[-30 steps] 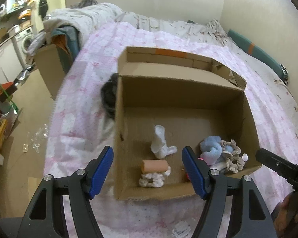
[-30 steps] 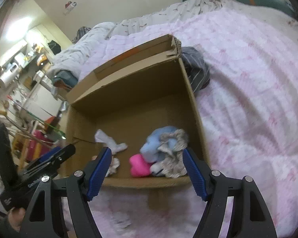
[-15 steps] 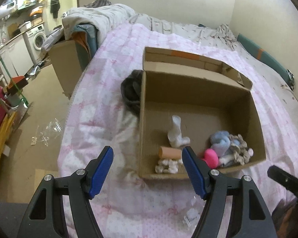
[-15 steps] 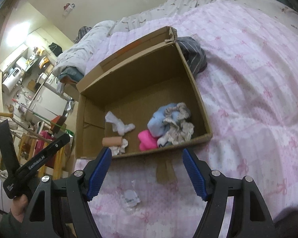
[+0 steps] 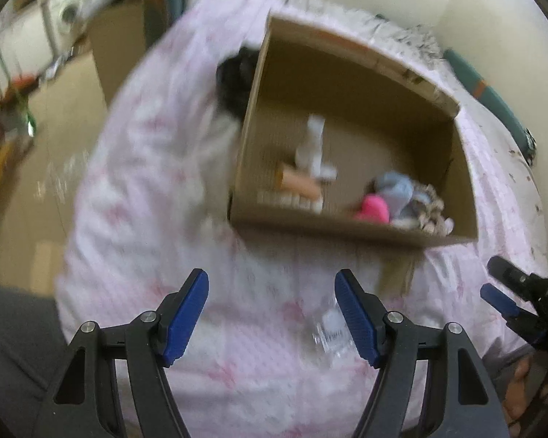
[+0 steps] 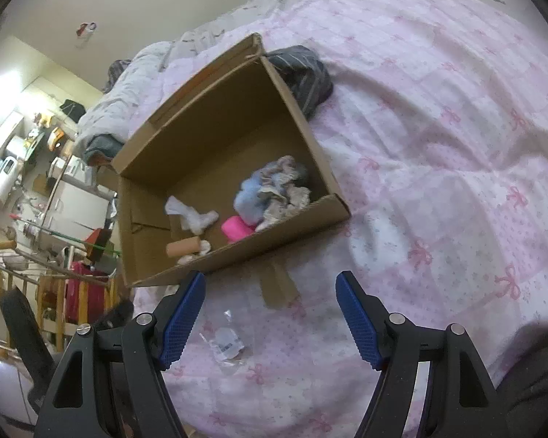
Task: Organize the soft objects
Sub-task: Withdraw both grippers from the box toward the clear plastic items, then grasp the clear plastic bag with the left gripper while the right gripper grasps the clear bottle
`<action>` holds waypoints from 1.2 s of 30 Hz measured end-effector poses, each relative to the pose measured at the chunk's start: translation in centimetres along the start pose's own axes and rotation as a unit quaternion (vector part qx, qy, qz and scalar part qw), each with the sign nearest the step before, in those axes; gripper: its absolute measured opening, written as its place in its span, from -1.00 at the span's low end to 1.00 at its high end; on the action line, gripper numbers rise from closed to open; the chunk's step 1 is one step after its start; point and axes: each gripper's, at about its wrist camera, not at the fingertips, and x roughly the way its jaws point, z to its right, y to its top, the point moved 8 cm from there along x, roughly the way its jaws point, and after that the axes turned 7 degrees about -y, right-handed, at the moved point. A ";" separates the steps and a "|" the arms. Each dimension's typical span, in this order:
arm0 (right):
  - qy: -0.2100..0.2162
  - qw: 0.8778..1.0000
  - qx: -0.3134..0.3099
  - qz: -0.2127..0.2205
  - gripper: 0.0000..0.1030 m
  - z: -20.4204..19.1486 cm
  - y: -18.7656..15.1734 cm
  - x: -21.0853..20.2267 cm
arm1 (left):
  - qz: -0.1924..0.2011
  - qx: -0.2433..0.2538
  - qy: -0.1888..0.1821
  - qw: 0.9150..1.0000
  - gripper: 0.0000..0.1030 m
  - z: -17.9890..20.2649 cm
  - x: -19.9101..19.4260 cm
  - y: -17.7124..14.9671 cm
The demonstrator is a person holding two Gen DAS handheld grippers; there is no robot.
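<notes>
An open cardboard box (image 6: 310, 219) (image 5: 347, 224) sits on the pink bedspread. Inside lie a white sock (image 6: 191, 215) (image 5: 312, 146), a tan roll (image 6: 182, 247) (image 5: 297, 184), a pink soft item (image 6: 235, 228) (image 5: 372, 210) and a blue and beige bundle (image 6: 274, 191) (image 5: 405, 193). A dark striped cloth (image 6: 305, 73) (image 5: 233, 80) lies on the bed beside the box. My left gripper (image 5: 272, 315) is open and empty, over the bedspread in front of the box. My right gripper (image 6: 270, 315) is open and empty, also short of the box.
A small clear plastic wrapper (image 6: 224, 343) (image 5: 330, 332) lies on the bedspread (image 6: 438, 146) between the grippers and the box. A cardboard flap (image 6: 277, 288) sticks out under the box front. The bed edge and cluttered floor (image 6: 54, 219) are at left.
Both grippers have pulled back from the box toward the near edge of the bed. The box now sits farther off in both views. The left wrist view is motion-blurred.
</notes>
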 end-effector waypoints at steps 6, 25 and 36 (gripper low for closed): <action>-0.007 0.999 0.027 -0.023 0.51 1.0 -0.2 1.4 | -0.059 0.025 -0.022 0.998 0.34 2.5 3.5 -3.1; -0.037 0.997 0.006 -0.067 0.51 0.4 -1.4 5.3 | -0.110 0.000 -0.015 0.994 -0.75 4.5 7.3 -6.6; -0.070 0.993 -0.066 -0.067 0.51 -1.7 -2.2 6.7 | -0.055 0.032 0.042 0.997 -0.86 2.9 0.9 -2.6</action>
